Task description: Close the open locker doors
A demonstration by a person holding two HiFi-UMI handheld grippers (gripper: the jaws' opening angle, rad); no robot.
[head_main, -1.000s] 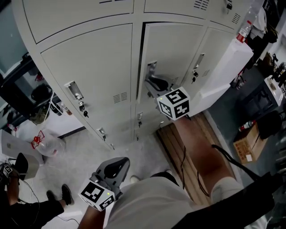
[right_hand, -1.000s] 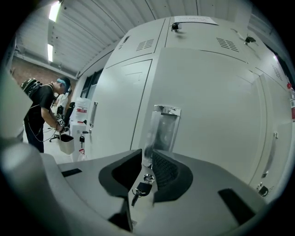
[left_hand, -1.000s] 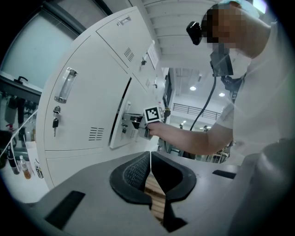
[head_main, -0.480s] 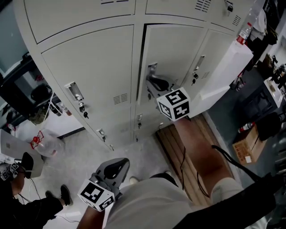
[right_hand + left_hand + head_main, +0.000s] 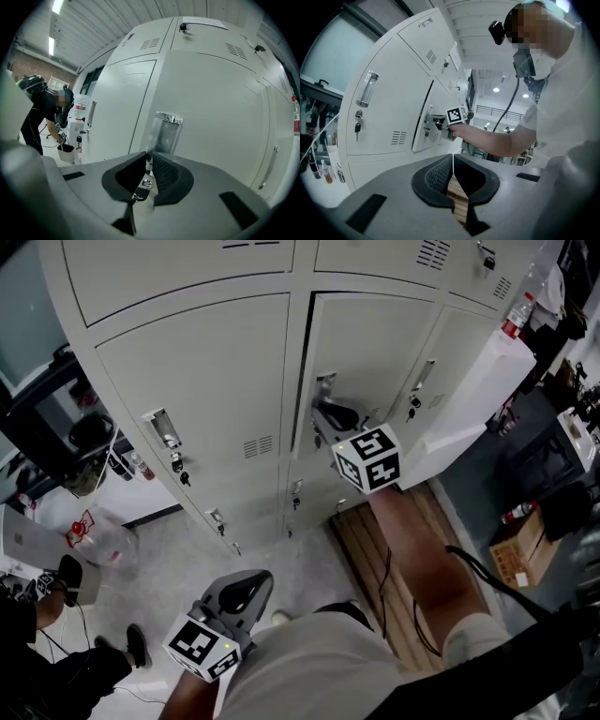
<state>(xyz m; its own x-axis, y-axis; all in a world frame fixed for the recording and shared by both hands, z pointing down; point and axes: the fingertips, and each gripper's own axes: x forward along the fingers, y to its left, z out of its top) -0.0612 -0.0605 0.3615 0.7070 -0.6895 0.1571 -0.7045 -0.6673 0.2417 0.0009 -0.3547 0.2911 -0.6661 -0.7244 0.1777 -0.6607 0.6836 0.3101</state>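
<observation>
Right tool [image 5: 148, 157] on handle [image 5: 324, 383], gap [image 5: 301, 371] narrower

No writing is legible (the paper label [image 5: 201, 21] on the lockers [image 5: 220, 93] is too small).

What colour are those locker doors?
The locker doors are a plain pale grey, almost white. They show best in the head view.

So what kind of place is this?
Probably a locker area in a workshop or storeroom: a wall of metal lockers, keys hanging in their locks, and a cardboard box on the floor.
</observation>
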